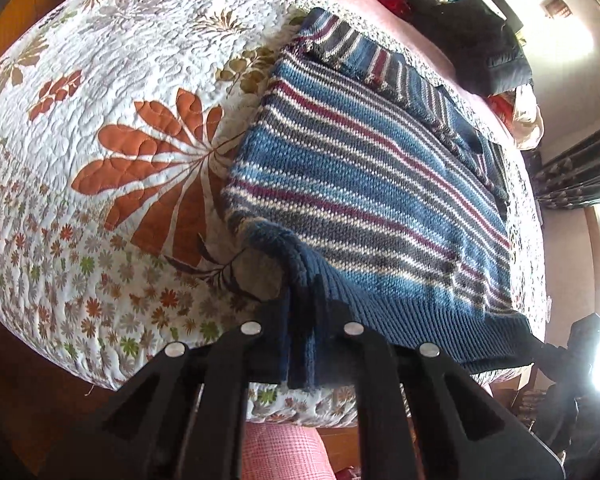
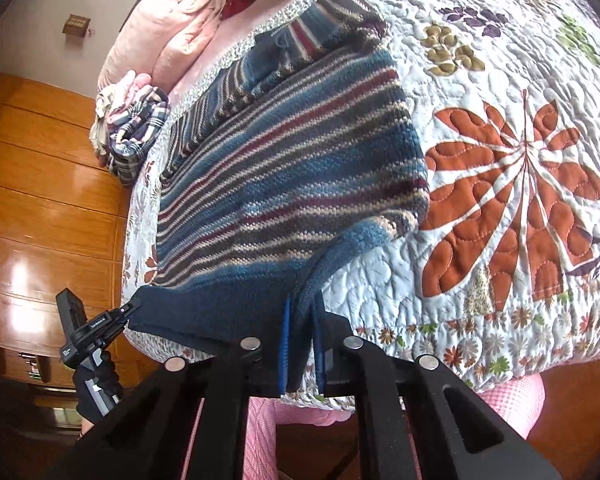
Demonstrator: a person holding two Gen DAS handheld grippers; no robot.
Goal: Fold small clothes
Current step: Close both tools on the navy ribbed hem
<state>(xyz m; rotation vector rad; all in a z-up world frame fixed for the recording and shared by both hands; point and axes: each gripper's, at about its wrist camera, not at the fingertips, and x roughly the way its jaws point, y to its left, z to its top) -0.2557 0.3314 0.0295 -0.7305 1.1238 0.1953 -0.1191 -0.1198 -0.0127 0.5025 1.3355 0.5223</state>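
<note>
A blue knitted sweater with grey, white and maroon stripes lies flat on the floral quilt of a bed, its sleeves folded across the far end. My left gripper is shut on the dark ribbed hem at one near corner, lifting it slightly. In the right wrist view the sweater runs away from me, and my right gripper is shut on the hem at the other near corner. The left gripper shows there at the far left, pinching its end of the hem.
The quilt ends just beneath both grippers, with pink cloth hanging below. A pink pillow and plaid clothes sit at the bed's far end, beside dark garments. A wooden wardrobe stands alongside.
</note>
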